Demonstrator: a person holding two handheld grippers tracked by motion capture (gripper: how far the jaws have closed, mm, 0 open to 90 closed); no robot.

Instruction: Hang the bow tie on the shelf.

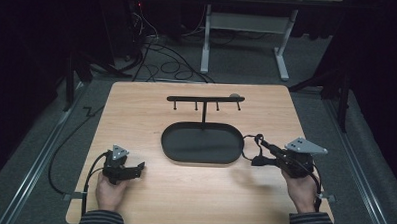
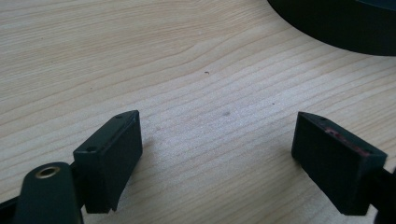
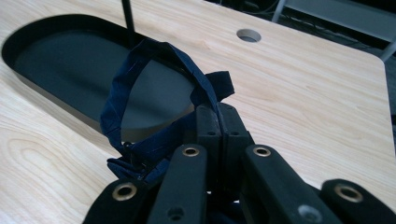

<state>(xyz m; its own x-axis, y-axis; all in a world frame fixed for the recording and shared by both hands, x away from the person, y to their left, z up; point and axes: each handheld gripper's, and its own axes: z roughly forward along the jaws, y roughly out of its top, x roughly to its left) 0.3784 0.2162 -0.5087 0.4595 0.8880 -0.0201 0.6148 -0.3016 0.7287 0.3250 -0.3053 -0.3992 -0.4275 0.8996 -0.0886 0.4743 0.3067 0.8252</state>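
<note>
A black oval tray (image 1: 200, 144) lies mid-table. A thin post rises from its far rim and carries a hook bar (image 1: 205, 98) with several small pegs. My right gripper (image 1: 258, 159) hovers just right of the tray, shut on a dark blue fabric loop (image 1: 249, 145). In the right gripper view the loop (image 3: 121, 100) stands up from the closed right gripper (image 3: 219, 117), over the tray's near end (image 3: 70, 70). My left gripper (image 1: 138, 168) rests at the front left, open. Bare wood shows between the fingers of the left gripper (image 2: 217, 126), with the tray's edge (image 2: 345, 23) beyond.
The wooden table (image 1: 136, 105) has a round cable hole (image 3: 248, 35) near its far right corner. Behind the table, cables (image 1: 163, 60) lie on the grey floor beside a white desk frame (image 1: 206, 42).
</note>
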